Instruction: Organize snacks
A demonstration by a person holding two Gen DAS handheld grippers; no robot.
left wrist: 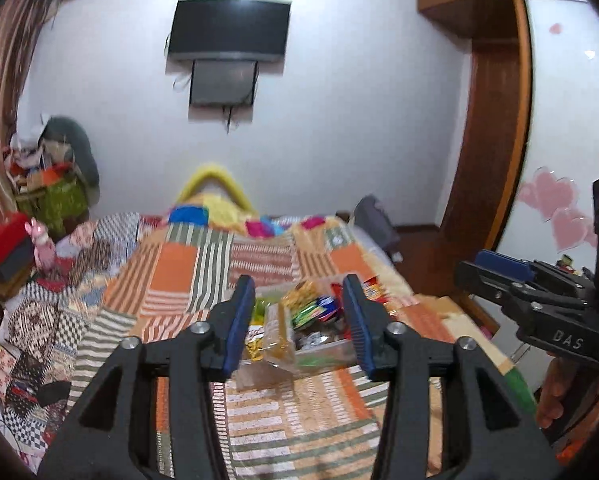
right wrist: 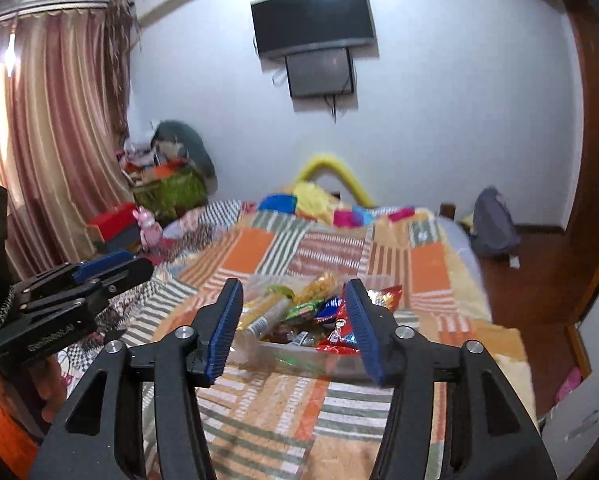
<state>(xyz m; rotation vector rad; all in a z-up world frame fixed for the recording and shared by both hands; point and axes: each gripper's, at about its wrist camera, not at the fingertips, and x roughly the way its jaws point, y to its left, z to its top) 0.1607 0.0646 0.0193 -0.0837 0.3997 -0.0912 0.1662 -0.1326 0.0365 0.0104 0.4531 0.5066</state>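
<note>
A clear plastic container [left wrist: 323, 350] full of snack packets sits on the patchwork bedspread [left wrist: 179, 280], and shows in the right wrist view too [right wrist: 299, 354]. In it are a green packet [left wrist: 311, 312], a yellow packet [right wrist: 319, 284] and a red packet [right wrist: 341, 334]. A clear wrapped pack [left wrist: 277, 332] leans at its near left. My left gripper [left wrist: 299, 288] is open and empty, above the bed just short of the container. My right gripper [right wrist: 293, 292] is open and empty, also just short of it. Each gripper shows at the edge of the other's view.
A bed [right wrist: 439, 264] with a colourful pillow pile [right wrist: 311, 200] fills the room's middle. A wall TV [right wrist: 313, 20] hangs ahead. Curtains [right wrist: 51, 120] and a clutter pile [right wrist: 167, 172] stand left. A wardrobe [left wrist: 571, 120] and wooden floor [right wrist: 531, 280] lie right, with a grey bag [right wrist: 493, 220].
</note>
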